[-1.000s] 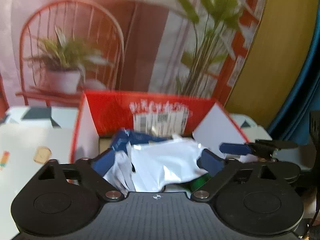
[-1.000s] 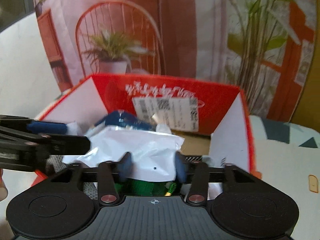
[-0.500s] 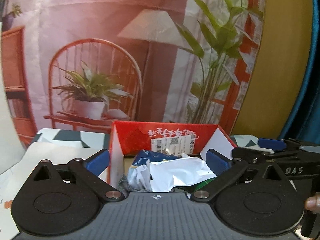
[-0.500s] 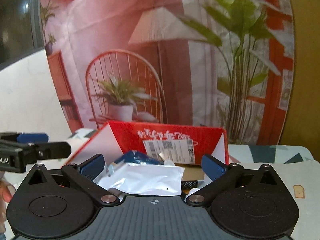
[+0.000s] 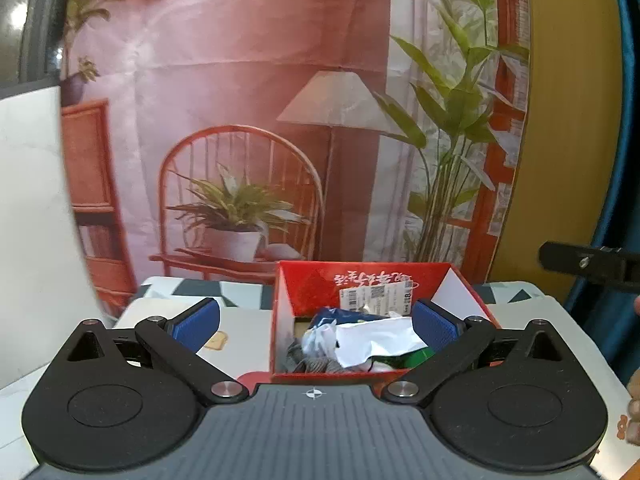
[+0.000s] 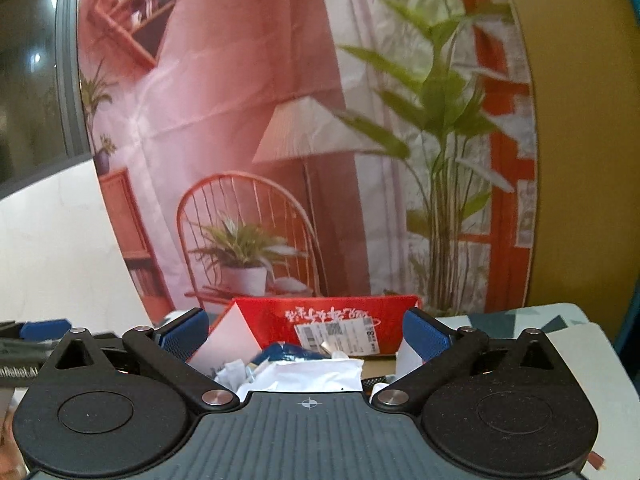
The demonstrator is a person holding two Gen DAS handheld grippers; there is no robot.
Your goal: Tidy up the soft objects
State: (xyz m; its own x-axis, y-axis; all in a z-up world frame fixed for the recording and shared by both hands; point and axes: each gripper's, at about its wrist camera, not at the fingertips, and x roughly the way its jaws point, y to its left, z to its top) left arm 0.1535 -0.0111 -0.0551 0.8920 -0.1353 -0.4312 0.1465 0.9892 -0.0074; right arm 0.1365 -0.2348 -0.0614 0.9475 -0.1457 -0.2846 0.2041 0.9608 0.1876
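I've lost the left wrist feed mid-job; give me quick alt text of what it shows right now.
The open left gripper hangs empty before an open red cardboard box holding a crumpled white plastic pouch, a blue packet and something green. The box sits on a pale table before a printed room backdrop.

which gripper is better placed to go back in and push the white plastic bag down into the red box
Probably the right gripper: open, with the crinkled white plastic bag directly below its fingers. The left gripper, also open, sits farther from the red cardboard box.
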